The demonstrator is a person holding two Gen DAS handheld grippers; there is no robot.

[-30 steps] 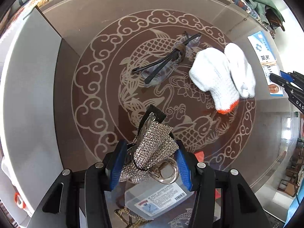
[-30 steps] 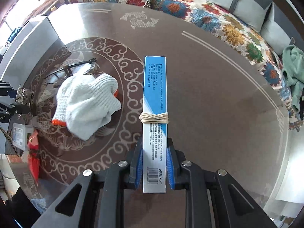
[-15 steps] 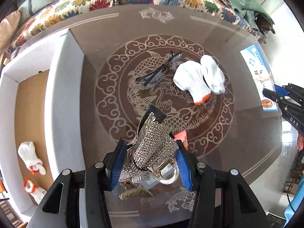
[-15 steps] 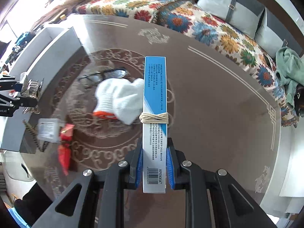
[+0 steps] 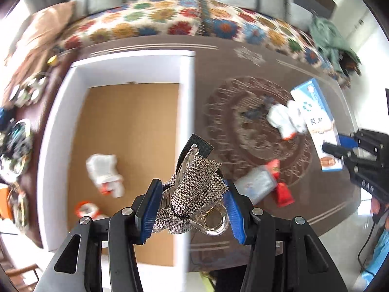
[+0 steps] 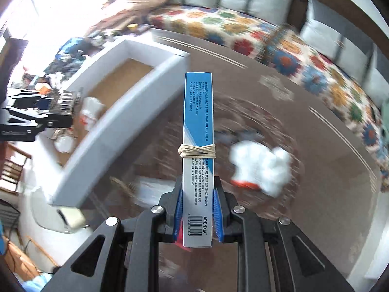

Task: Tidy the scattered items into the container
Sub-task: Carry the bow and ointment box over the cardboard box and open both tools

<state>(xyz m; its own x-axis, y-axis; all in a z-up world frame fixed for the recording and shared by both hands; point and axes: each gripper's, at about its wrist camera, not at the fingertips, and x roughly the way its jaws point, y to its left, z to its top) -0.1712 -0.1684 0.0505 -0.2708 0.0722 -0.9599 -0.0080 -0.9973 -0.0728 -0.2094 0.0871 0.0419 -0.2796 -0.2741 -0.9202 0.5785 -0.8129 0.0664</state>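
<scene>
My left gripper (image 5: pixel 192 209) is shut on a rhinestone hair clip (image 5: pixel 197 194) and holds it high, over the right wall of the white box (image 5: pixel 187 102). The box has a cardboard floor with white gloves (image 5: pixel 104 175) in it. My right gripper (image 6: pixel 197 215) is shut on a blue and white carton (image 6: pixel 198 146) bound with a rubber band, held above the table. It also shows in the left wrist view (image 5: pixel 316 121). A white glove pair (image 6: pixel 262 168), dark glasses (image 5: pixel 257 109), a clear packet (image 5: pixel 255 185) and red sachets (image 5: pixel 282 192) lie on the table.
The brown glass table (image 6: pixel 304 112) has a carved fish pattern. A floral sofa (image 6: pixel 218 26) runs along the far side. Clutter (image 5: pixel 17 136) lies left of the box. The left gripper shows at the left of the right wrist view (image 6: pixel 36 114).
Both grippers have risen and swung left. The white box now fills the left wrist view, and the carton has come over the middle of the table toward the box.
</scene>
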